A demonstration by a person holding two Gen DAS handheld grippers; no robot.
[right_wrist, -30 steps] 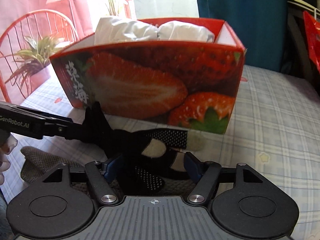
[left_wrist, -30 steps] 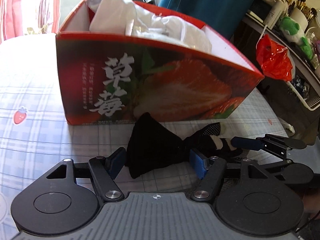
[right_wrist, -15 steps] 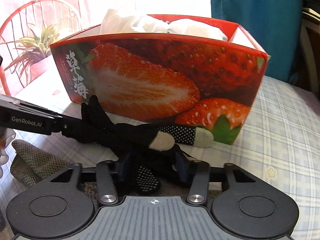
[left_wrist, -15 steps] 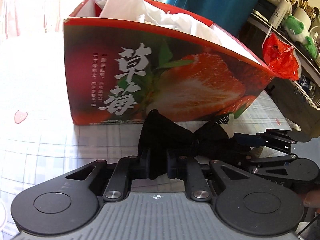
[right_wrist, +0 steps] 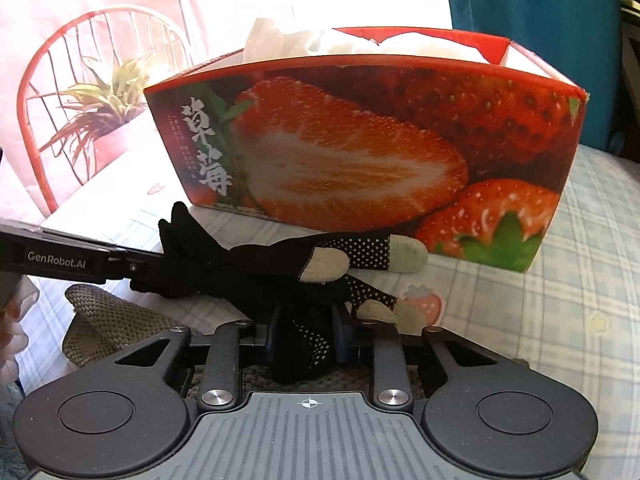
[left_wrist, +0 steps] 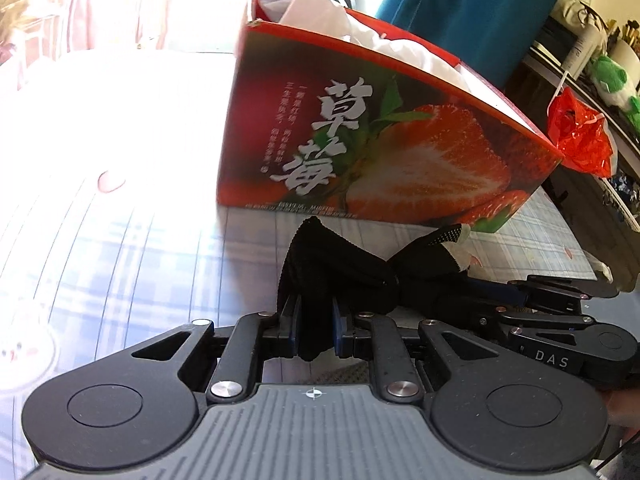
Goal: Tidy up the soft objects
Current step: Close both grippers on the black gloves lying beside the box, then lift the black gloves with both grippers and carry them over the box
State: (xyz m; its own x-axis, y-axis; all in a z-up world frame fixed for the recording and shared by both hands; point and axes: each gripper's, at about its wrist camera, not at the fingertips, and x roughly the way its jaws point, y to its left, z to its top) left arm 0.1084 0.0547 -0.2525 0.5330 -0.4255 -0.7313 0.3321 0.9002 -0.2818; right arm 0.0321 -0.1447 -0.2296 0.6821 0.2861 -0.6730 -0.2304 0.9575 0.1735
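A black glove (right_wrist: pixel 260 264) with dotted palm and pale fingertips is stretched between both grippers, in front of a red strawberry-print box (right_wrist: pixel 360 152). My right gripper (right_wrist: pixel 302 328) has its jaws closing, pads pressed on the glove's finger end. My left gripper (left_wrist: pixel 314 320) is shut on the glove's (left_wrist: pixel 344 272) cuff end; it enters the right wrist view from the left (right_wrist: pixel 136 268). The box (left_wrist: pixel 380 152) holds crumpled white fabric (left_wrist: pixel 312 12). A grey knitted cloth (right_wrist: pixel 104 320) lies under the glove on the checked tablecloth (right_wrist: pixel 540 300).
A red chair (right_wrist: pixel 48 80) with a potted plant (right_wrist: pixel 96 104) stands beyond the table's left side. A red plastic bag (left_wrist: pixel 576 136) and a green plush toy (left_wrist: pixel 608 76) sit on a shelf at the right. Blue fabric (left_wrist: pixel 460 8) hangs behind the box.
Both grippers went from open around the glove to clamped on it. They moved nearer the box, and the glove now hangs stretched between them.
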